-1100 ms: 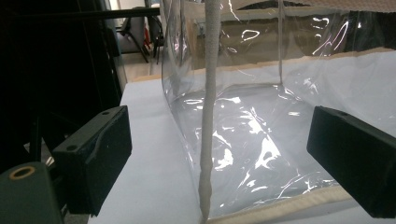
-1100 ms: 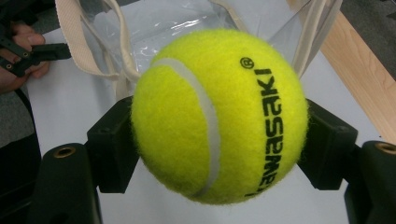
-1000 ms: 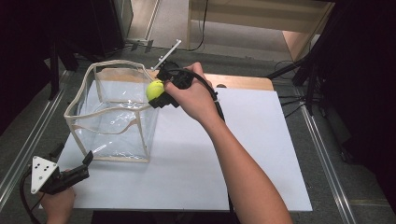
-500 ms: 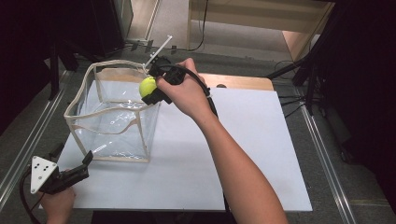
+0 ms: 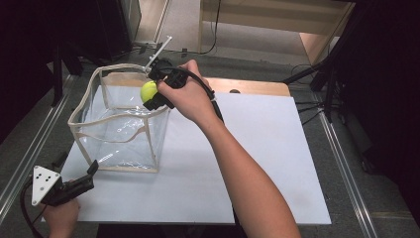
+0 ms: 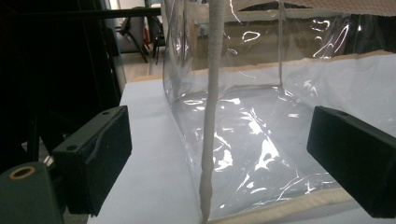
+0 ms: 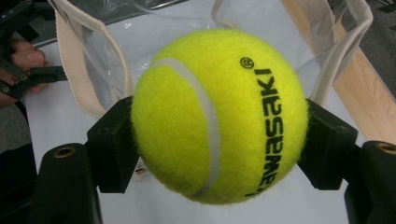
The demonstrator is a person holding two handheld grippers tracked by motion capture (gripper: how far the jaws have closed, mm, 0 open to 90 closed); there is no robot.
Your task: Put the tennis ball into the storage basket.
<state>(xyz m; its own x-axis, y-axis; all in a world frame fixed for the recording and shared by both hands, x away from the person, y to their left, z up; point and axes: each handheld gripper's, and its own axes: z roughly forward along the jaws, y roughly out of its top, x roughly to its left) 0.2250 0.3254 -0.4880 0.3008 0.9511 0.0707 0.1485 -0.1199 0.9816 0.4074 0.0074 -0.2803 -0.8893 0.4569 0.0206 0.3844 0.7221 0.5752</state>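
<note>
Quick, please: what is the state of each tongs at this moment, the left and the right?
Left tongs: open, holding nothing, jaws spread before the clear bag.
Right tongs: closed on the tennis ball, held at the bag's rim.

The high view looked forward and down on the white table [image 5: 257, 163] from above the person's side, far enough to take in both arms. The left gripper view sat low and very near, and it faced the corner seam of the clear bag [image 6: 243, 140] straight ahead of its jaws. The right gripper view looked down along its jaws, with the tennis ball [image 7: 219, 116] pressed close before the lens and the bag's open top under it. All three views shared the bag; the right gripper view also caught the left gripper [image 7: 35, 74] farther off.
</note>
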